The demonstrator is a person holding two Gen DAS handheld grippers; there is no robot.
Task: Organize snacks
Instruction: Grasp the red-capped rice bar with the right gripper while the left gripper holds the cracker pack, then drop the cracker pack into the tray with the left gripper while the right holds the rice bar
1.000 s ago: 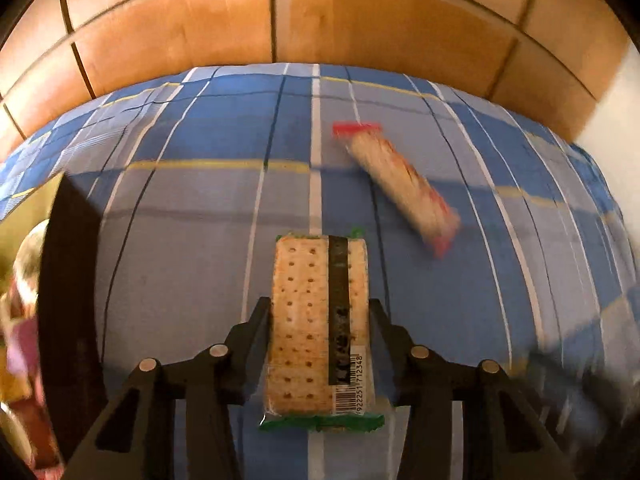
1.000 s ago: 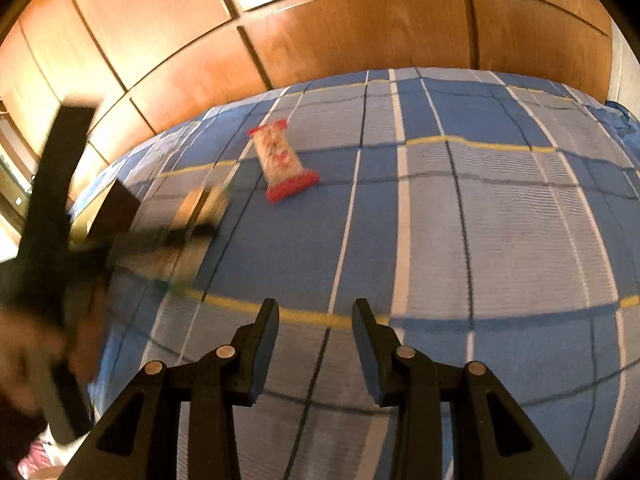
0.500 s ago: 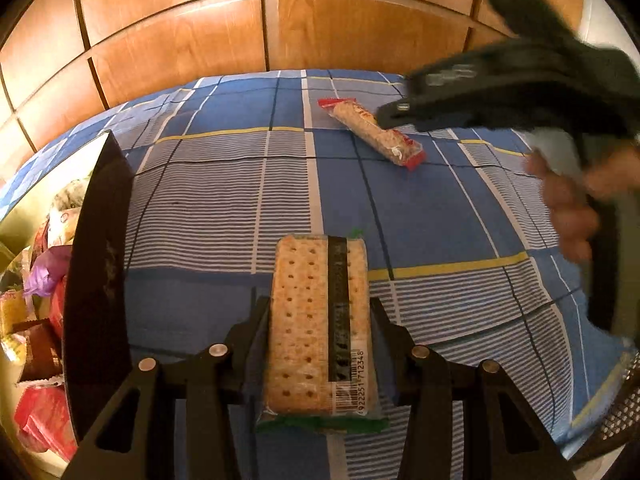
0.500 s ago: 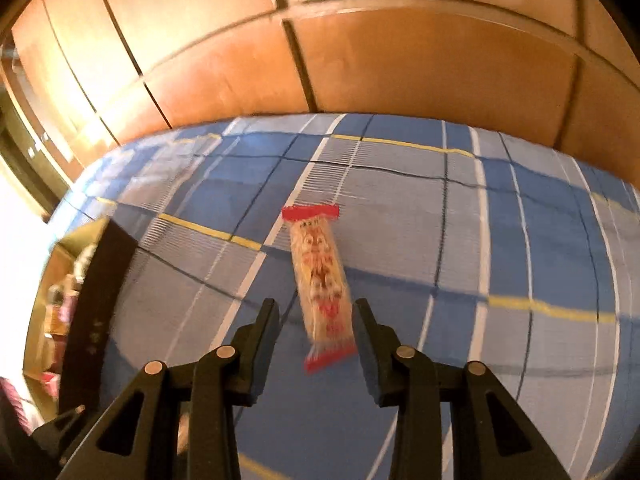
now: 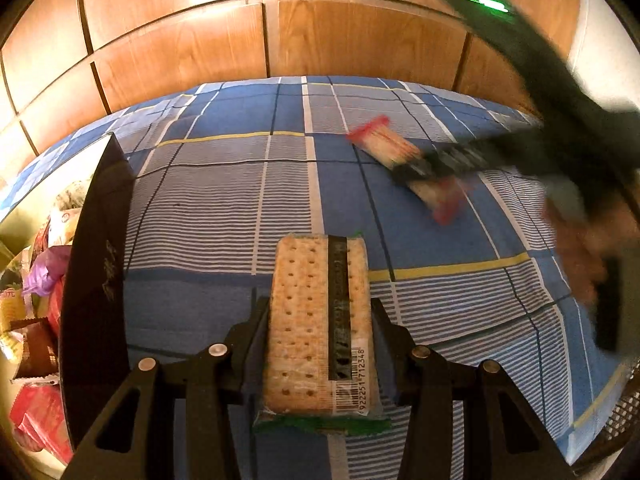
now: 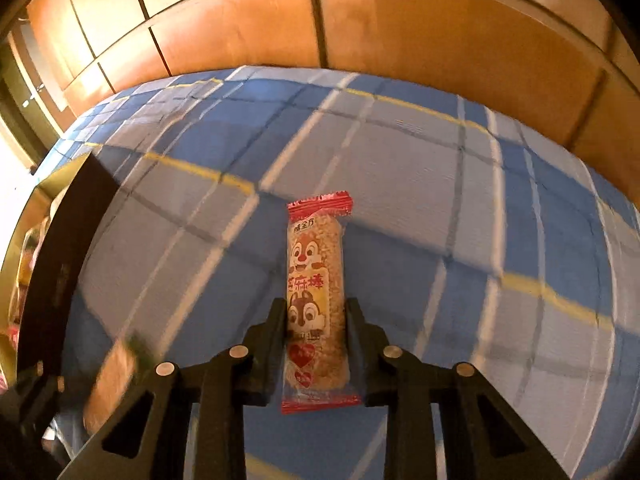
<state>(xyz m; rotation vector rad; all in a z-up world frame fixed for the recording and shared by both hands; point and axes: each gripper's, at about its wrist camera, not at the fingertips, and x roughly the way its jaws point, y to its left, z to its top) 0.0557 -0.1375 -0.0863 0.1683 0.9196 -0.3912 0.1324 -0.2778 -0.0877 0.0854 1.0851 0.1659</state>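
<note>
My left gripper (image 5: 318,316) is shut on a cracker pack (image 5: 316,320) with green ends, held above the blue checked cloth (image 5: 208,208). My right gripper (image 6: 316,316) is shut on a red-ended sesame bar (image 6: 316,292) with a chipmunk print; its fingers press both sides. In the left wrist view the right gripper (image 5: 424,168) shows blurred at the right, on the same bar (image 5: 384,144). In the right wrist view the cracker pack (image 6: 112,380) shows blurred at the lower left.
A black box wall (image 5: 98,280) stands at the left, with several snack packets (image 5: 36,320) inside. The box also shows in the right wrist view (image 6: 60,256). Wooden panels (image 5: 180,48) rise behind the cloth.
My right gripper moved over the sesame bar and closed on it. My left gripper stayed shut on the cracker pack and shifted slightly.
</note>
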